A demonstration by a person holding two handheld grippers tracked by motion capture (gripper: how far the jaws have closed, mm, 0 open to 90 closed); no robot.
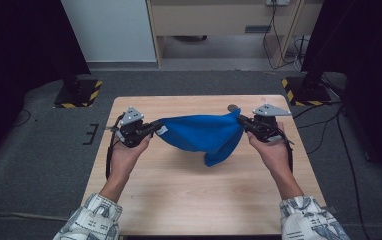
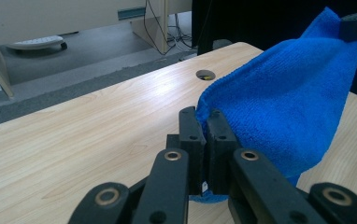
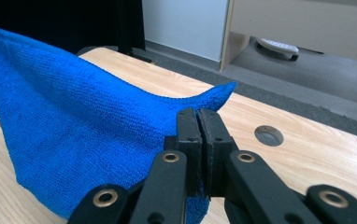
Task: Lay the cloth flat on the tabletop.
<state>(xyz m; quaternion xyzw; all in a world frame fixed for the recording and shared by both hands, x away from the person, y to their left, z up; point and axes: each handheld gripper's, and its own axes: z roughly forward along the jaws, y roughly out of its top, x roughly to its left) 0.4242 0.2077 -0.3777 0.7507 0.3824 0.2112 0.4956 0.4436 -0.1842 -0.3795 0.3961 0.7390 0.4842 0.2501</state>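
1. Left gripper (image 1: 154, 127) clamped one corner of the blue cloth (image 1: 204, 134).
2. Right gripper (image 1: 242, 120) pinched the opposite corner.
3. Cloth hung stretched between them above the table's (image 1: 179, 200) far half, likely for spreading flat.

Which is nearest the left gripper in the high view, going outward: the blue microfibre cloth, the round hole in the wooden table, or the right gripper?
1. Blue microfibre cloth: clamped in the left gripper, hanging to its right.
2. Round hole: near the table's far edge, right of centre.
3. Right gripper: at the cloth's opposite corner, slightly beyond the hole.
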